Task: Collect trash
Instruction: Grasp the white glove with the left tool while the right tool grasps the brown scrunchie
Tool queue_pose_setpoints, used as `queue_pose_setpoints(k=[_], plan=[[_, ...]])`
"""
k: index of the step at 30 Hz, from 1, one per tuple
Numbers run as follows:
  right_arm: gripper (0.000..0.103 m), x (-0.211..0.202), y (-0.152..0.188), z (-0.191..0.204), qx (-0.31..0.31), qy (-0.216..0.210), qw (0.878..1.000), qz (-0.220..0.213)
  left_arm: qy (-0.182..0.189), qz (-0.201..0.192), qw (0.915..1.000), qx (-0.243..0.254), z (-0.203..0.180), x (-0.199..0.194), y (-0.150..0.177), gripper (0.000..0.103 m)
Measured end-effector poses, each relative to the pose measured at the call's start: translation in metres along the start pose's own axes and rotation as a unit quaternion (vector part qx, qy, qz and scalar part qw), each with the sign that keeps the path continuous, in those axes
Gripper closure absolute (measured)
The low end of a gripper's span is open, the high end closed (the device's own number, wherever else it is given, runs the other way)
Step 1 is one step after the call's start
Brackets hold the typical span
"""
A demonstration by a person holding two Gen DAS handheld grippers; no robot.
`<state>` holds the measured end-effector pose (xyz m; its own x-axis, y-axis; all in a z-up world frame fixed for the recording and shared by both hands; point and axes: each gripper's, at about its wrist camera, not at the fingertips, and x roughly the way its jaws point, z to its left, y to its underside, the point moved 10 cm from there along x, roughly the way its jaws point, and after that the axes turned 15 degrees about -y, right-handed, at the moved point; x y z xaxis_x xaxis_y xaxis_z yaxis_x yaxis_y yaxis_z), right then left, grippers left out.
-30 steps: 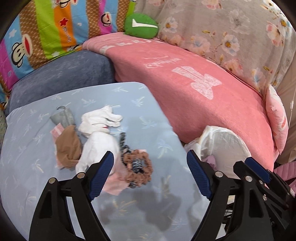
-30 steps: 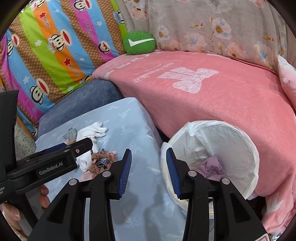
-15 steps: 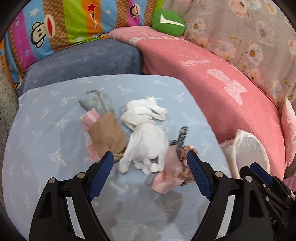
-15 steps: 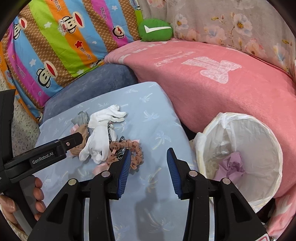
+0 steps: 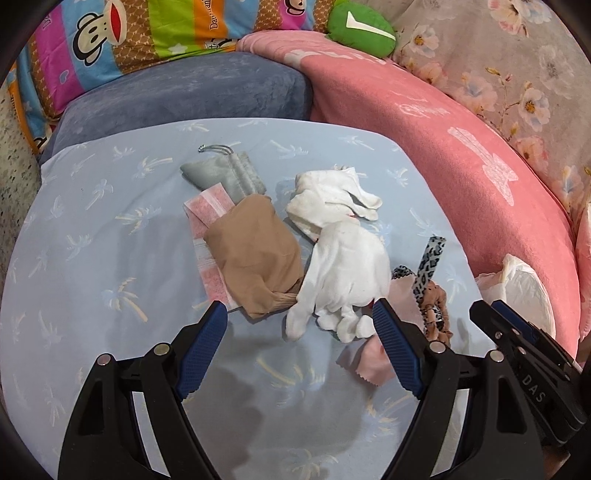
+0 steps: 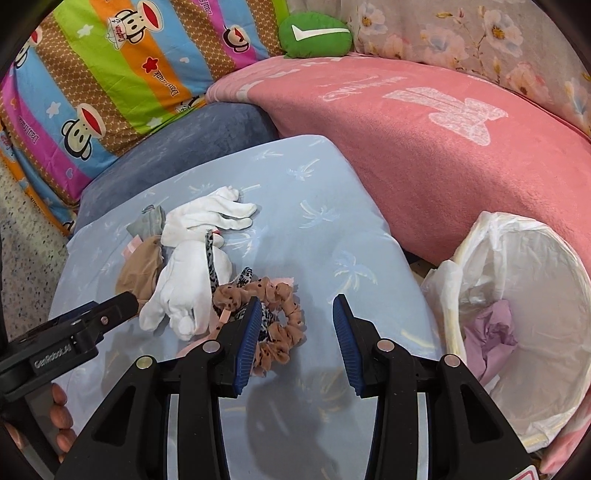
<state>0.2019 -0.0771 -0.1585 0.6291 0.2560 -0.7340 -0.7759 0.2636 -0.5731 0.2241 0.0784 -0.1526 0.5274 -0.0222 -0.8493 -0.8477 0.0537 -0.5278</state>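
A heap of small items lies on the light blue cloth-covered table (image 5: 110,229): white gloves (image 5: 343,269), a tan stocking (image 5: 255,254), a grey pouch (image 5: 225,173), pink wrappers (image 5: 207,206), a leopard band (image 5: 430,258) and a brown dotted scrunchie (image 6: 277,306). My left gripper (image 5: 299,323) hovers open just short of the gloves, nothing between its pads. My right gripper (image 6: 295,317) is partly open over the scrunchie's right edge, gripping nothing. The white-lined bin (image 6: 524,317) stands at the table's right, with purple paper (image 6: 487,336) inside.
A pink blanket (image 6: 424,147) covers the sofa behind the table and bin. A blue-grey cushion (image 5: 184,96), a striped monkey-print cover (image 6: 110,74) and a green pillow (image 6: 314,35) lie at the back. A hand (image 6: 59,417) holds the left gripper's body.
Both grippers have come down and moved left toward the heap, which now sits larger and more central in both views. Jaw widths look unchanged.
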Motion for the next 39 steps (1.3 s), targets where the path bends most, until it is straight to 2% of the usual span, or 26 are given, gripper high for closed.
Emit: queue_pose_setpoints(k=[6,10,12,13,16,19,21,24,27,39], plan=[[0.063,0.024,0.008,-0.006,0.009,0.001,1.000,0.022,0.007,0.013,0.9999,-0.002,-0.007,0.014,-0.002,0.026],[0.069,0.036,0.019,-0.010,0.016,0.000,0.999,0.038,0.014,0.024,0.9996,-0.001,-0.016,0.023,-0.001,0.028],[0.077,0.041,0.026,-0.012,0.020,-0.003,0.999,0.048,0.018,0.030,0.9994,0.004,-0.021,0.028,0.002,0.033],[0.078,0.041,0.027,-0.012,0.018,-0.003,0.999,0.045,0.018,0.032,0.9993,0.007,-0.024,0.030,0.002,0.034],[0.080,0.041,0.030,-0.011,0.009,0.001,0.999,0.045,0.022,0.041,0.9988,0.012,-0.030,0.036,0.006,0.041],[0.089,0.040,0.033,-0.010,0.010,-0.004,0.999,0.049,0.028,0.048,0.9984,0.015,-0.033,0.038,0.010,0.051],[0.090,0.037,0.034,-0.011,0.014,-0.007,0.999,0.048,0.031,0.047,0.9982,0.019,-0.035,0.036,0.011,0.064],[0.091,0.028,0.033,-0.009,0.014,-0.012,0.999,0.042,0.038,0.048,0.9979,0.023,-0.037,0.032,0.013,0.080],[0.092,0.013,0.028,-0.005,0.010,-0.015,0.999,0.027,0.038,0.042,0.9982,0.022,-0.038,0.026,0.013,0.083],[0.092,-0.061,-0.006,0.006,0.002,-0.025,0.999,-0.048,0.049,-0.002,0.9983,0.031,-0.054,-0.026,0.001,0.084]])
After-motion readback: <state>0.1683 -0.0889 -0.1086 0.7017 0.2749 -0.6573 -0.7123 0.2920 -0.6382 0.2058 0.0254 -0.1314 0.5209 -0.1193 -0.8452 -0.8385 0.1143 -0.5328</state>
